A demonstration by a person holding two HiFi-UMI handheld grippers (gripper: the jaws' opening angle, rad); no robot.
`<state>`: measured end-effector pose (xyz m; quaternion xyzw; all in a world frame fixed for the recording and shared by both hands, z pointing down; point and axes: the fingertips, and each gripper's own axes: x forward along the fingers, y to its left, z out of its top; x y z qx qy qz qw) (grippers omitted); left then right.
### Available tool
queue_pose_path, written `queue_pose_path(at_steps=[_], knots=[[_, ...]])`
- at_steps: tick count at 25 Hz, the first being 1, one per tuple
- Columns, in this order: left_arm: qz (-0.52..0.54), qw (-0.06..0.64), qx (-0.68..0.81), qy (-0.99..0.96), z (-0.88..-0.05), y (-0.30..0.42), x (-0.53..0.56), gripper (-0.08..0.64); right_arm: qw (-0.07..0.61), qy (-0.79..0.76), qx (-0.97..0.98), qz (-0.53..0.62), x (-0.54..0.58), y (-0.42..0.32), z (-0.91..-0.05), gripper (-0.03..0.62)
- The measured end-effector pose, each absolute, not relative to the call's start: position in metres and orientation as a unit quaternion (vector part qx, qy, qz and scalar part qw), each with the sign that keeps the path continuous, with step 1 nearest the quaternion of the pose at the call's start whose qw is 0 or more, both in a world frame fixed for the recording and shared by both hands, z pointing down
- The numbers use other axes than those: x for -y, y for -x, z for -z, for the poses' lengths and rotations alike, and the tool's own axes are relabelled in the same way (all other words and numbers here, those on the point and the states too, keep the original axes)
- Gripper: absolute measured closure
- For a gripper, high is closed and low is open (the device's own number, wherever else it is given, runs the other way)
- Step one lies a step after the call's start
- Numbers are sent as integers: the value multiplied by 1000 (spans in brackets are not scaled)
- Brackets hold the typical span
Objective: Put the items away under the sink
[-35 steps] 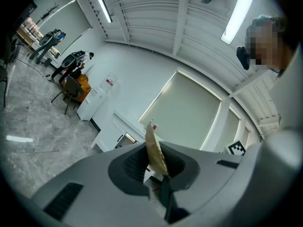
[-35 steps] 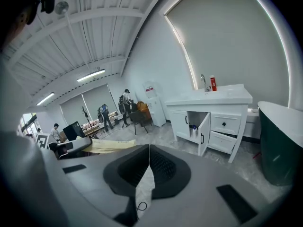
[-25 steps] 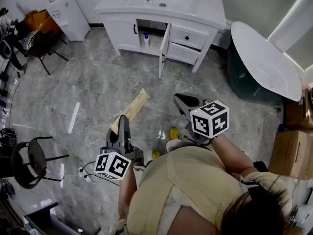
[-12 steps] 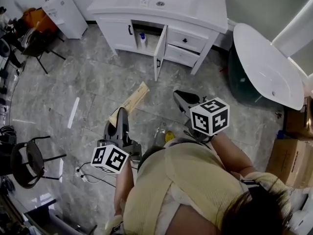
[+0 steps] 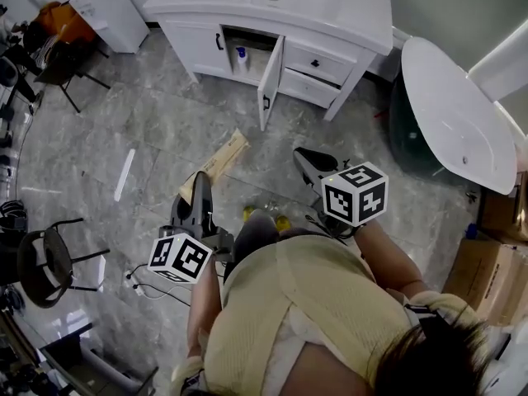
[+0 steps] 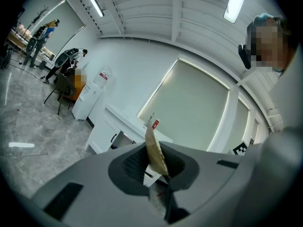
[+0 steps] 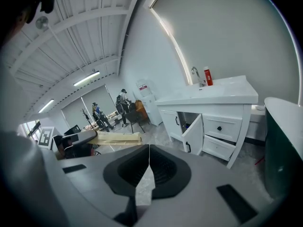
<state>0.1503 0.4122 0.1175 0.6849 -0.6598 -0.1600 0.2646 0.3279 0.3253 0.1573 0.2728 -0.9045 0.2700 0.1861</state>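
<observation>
Tan flat packet [image 5: 218, 163], which we see clamped at its near end in the left tongs [image 5: 200, 195], held over the marble floor [image 5: 157, 130] and pointing toward the sink cabinet [image 5: 313, 60], whose door [image 5: 270, 81] stands open. We find the right tongs [image 5: 309, 162] closed on nothing, jaws touching.

The flat packet [image 5: 218, 163] is tan, like plain cardboard. The left gripper [image 5: 200, 190] and the right gripper [image 5: 307, 162] are grey. The left cube [image 5: 179, 258] and the right cube [image 5: 355, 194] are white with black square markers. The cabinet [image 5: 247, 23] is white, and the bottle [image 5: 240, 56] inside it has a blue top. The floor [image 5: 148, 130] is grey tile with pale marble veins. The bathtub [image 5: 458, 114] is white inside — dark green outside. The person's top [image 5: 289, 320] is pale beige.
</observation>
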Motion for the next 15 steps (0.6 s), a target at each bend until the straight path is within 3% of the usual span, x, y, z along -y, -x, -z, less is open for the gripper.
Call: queue_pose_path(at_steps=[15], knots=[[148,273,652,-692,-131,-114,-331,495,194,-270,901,-278,-264,-286,-170,565]])
